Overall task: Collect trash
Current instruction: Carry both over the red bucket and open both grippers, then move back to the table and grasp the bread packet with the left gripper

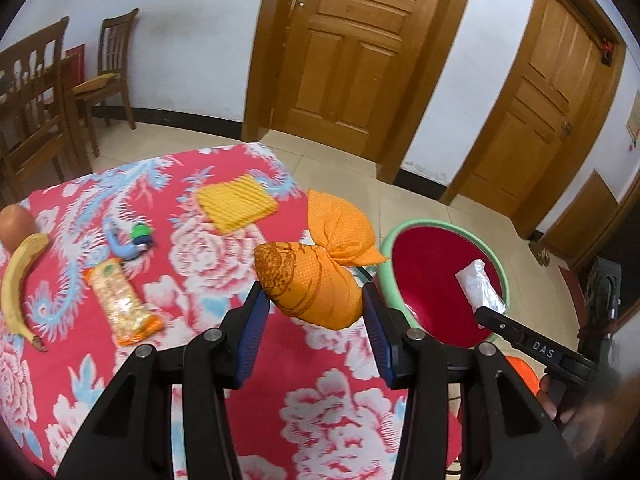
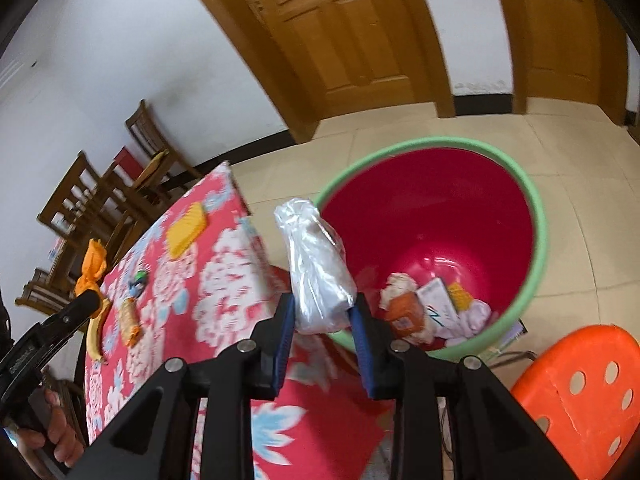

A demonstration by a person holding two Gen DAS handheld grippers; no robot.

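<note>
red cotton printed with white and blue flowers covers the table (image 1: pixel 192 360) in front of you, and it is the biggest thing here. just past the table's right edge, on the pale tiled floor, stands a round plastic bin with a green rim and a deep red inside (image 2: pixel 536 216); at its bottom lie crumpled white paper, an orange packet and a small white box. beside the bin sits an orange plastic stool with round holes (image 2: pixel 576 380).

your left gripper (image 1: pixel 312 312) is clamped on a knotted orange plastic bag (image 1: pixel 320 280), lifted clear of the cloth near the table's right edge, its tied ears pointing up towards the bin. your right gripper (image 2: pixel 322 316) has a crinkled clear plastic bag of whitish stuff (image 2: pixel 316 272) between its blue pads, right at the near rim of the bin; whether the pads press on it or have just let go, you cannot tell from here.

on the cloth lie a ribbed yellow cloth square (image 1: pixel 236 204) at the far edge, a yellow banana (image 1: pixel 20 280) at the left, a long clear snack packet with orange ends (image 1: pixel 124 304), and a small blue and green toy (image 1: pixel 128 240), all well apart from both grippers.
</note>
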